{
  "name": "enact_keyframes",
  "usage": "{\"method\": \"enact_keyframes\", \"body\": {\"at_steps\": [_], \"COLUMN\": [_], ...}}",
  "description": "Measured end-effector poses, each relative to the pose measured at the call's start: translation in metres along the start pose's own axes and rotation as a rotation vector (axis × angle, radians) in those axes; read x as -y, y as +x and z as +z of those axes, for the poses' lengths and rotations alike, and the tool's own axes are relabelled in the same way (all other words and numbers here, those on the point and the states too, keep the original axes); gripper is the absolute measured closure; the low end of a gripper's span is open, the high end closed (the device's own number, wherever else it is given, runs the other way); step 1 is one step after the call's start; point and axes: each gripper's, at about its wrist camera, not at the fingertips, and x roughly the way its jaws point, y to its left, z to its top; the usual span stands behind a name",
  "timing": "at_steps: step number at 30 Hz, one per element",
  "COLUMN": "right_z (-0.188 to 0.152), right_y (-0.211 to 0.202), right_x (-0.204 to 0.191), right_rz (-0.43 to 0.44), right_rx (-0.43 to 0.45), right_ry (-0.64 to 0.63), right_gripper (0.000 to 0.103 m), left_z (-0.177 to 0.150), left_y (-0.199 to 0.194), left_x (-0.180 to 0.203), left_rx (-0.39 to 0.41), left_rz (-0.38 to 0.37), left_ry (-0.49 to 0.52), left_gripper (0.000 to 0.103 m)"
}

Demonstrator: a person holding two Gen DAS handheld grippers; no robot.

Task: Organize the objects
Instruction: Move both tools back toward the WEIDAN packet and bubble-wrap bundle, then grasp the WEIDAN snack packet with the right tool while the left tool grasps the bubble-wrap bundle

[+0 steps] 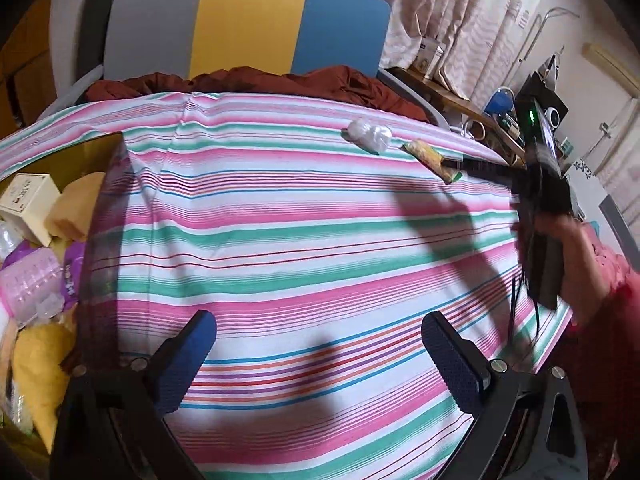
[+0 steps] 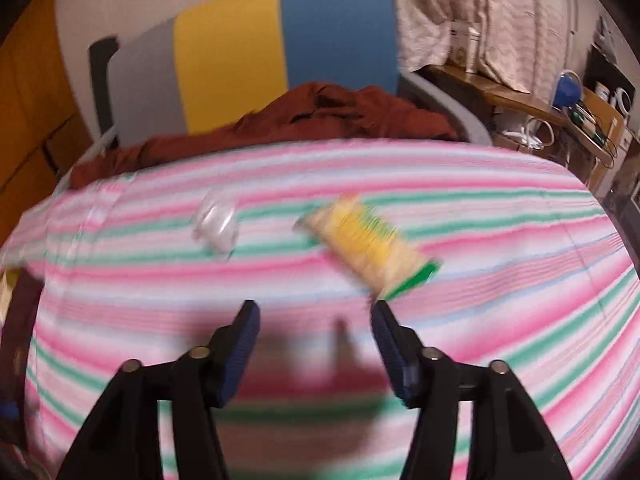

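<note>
Nearest the left camera, the left gripper point(image 1: 320, 344) hovers above the striped cloth point(image 1: 280, 240) covering the table, its blue-padded fingers point(image 1: 188, 356) spread wide and holding nothing. To its left a box point(image 1: 96, 240) holds a white carton point(image 1: 28, 200) and purple packets point(image 1: 32, 280). Farther on, the right gripper point(image 2: 314, 320) is also parted and empty, its tips just short of the yellow snack packet point(image 2: 368, 240), which lies flat on the cloth. Beside that rests a crumpled clear wrapper point(image 2: 216, 224). Beyond the table edge, a rust-coloured garment point(image 2: 320, 116) lies on a grey, yellow and blue chair point(image 2: 280, 48).

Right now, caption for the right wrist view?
Open right gripper nears yellow snack packet beside crumpled clear plastic on striped cloth.
</note>
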Motion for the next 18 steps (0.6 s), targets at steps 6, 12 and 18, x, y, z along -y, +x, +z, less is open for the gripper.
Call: {"method": "enact_keyframes", "body": {"at_steps": [6, 12, 18], "right_z": [0.043, 0.045, 0.028], "right_y": [0.035, 0.067, 0.076], "right_x": [0.025, 0.032, 0.032], "right_rz": [0.01, 0.017, 0.029], "right_rx": [-0.024, -0.087, -0.078], "right_ry": [-0.002, -0.018, 0.006], "right_gripper": [0.018, 0.018, 0.042], "left_z": [-0.002, -0.001, 0.009], "left_y": [0.009, 0.017, 0.024], "left_x": [0.005, 0.008, 0.014], "left_rx": [-0.031, -0.043, -0.042], "left_rz": [-0.004, 0.008, -0.002], "left_ry": [0.019, 0.04, 0.044], "left_gripper": [0.0, 0.0, 0.0]}}
